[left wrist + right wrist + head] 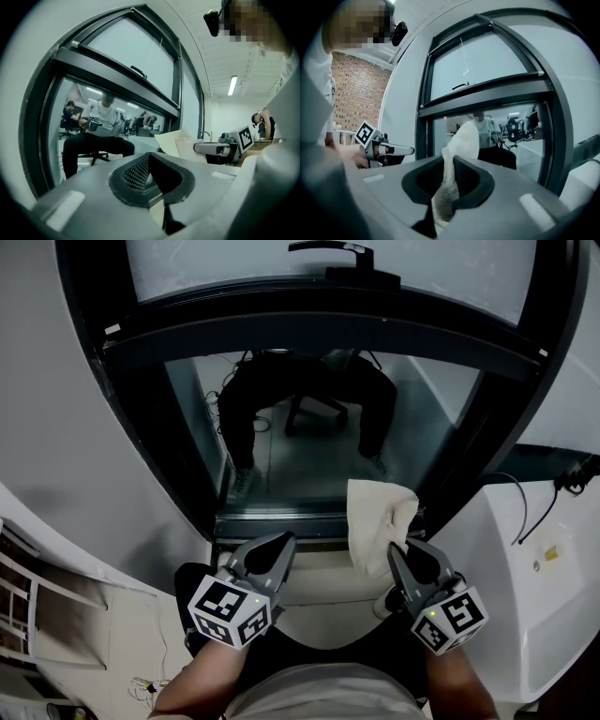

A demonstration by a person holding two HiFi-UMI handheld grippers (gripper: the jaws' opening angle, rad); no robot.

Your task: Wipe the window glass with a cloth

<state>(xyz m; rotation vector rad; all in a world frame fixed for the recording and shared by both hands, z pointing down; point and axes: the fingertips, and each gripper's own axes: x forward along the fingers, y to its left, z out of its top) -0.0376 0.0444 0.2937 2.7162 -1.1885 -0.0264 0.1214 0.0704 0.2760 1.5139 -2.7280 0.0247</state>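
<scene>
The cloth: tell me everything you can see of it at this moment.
The cloth is a pale cream, towel-like fabric with a nubbly weave, crumpled into loose folds. One end is pinched between the jaws of the right gripper, which are shut on it; the rest stands up beyond them. It sits in front of the lower right corner of the lower window glass, by the dark frame. Whether it presses on the glass cannot be told.

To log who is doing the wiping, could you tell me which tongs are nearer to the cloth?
Right. The right tongs are clamped on the cloth at its lower edge; the left tongs, shut on nothing, sit apart to its left.
</scene>
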